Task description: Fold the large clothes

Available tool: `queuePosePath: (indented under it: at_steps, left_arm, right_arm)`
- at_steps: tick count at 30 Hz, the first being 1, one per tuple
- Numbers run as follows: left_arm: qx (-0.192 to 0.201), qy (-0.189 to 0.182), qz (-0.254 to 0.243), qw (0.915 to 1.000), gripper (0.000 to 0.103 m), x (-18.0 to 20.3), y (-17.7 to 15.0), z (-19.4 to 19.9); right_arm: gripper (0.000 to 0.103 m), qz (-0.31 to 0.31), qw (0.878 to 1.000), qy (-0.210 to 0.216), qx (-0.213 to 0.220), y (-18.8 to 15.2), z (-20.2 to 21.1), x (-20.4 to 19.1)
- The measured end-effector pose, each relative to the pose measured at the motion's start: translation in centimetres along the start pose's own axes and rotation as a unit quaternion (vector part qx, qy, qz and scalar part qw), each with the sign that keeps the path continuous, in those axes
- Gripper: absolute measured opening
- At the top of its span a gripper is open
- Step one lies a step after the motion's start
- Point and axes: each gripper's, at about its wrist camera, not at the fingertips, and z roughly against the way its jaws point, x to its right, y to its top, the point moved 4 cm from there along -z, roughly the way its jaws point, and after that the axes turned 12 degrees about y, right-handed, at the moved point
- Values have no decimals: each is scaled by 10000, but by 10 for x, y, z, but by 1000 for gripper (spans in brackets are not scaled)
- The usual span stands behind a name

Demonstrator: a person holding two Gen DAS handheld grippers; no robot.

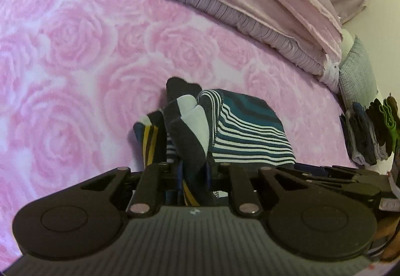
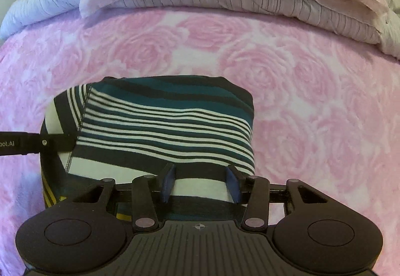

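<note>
Striped garment (image 2: 160, 123) lies partly folded on the pink rose-pattern blanket (image 2: 312, 91), near edge toward both tools. At its left end, the left gripper (image 1: 193, 176) has its fingers pinched together on a bunched-up fold of the cloth, which rises in a hump between them. To the right, the right gripper (image 2: 200, 183) hovers over the near hem with fingers apart; cloth lies under and between the blue pads (image 2: 168, 182), not pressed. Judgement: to fold cleanly, keep the left pinch firm, take an equal bite of hem on the right, then carry both ends level so the stripes line up. Writing: a partial label on the black tool entering from the left edge reads "oot.AI"; beginning cut off. Stack of folded clothes (image 1: 370, 136) at far right.
</note>
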Motion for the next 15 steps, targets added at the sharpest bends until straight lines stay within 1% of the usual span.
queuePosePath:
  at_steps: [3, 7, 10, 11, 12, 13, 14, 15]
  left_arm:
    - [-28, 25, -11, 10000, 14, -2, 2, -2]
    - [-69, 123, -40, 9999, 15, -8, -3, -15]
    - [-57, 62, 157, 9998, 16, -16, -8, -20]
    - [-43, 67, 200, 9998, 18, -17, -10, -21]
    - [-17, 88, 197, 9998, 22, -17, -11, -22]
    - [8, 114, 169, 9998, 23, -16, -12, -22]
    - [12, 121, 179, 9998, 24, -16, -13, -20]
    - [-11, 131, 224, 9997, 28, -16, -13, -20]
  right_arm:
    - [43, -39, 10000, 71, -21, 2, -1, -1]
    - [43, 64, 10000, -5, -34, 3, -4, -6]
    - [43, 99, 9999, -21, -11, 3, -6, -7]
    - [43, 118, 9999, -17, 5, 3, -6, -7]
    - [44, 142, 9999, -9, 44, 2, -7, -7]
    - [46, 153, 9998, 8, 105, 1, -8, -6]
    - [52, 155, 9997, 63, 178, 0, -7, -6]
    - [59, 149, 9994, 164, 261, -3, -6, -6]
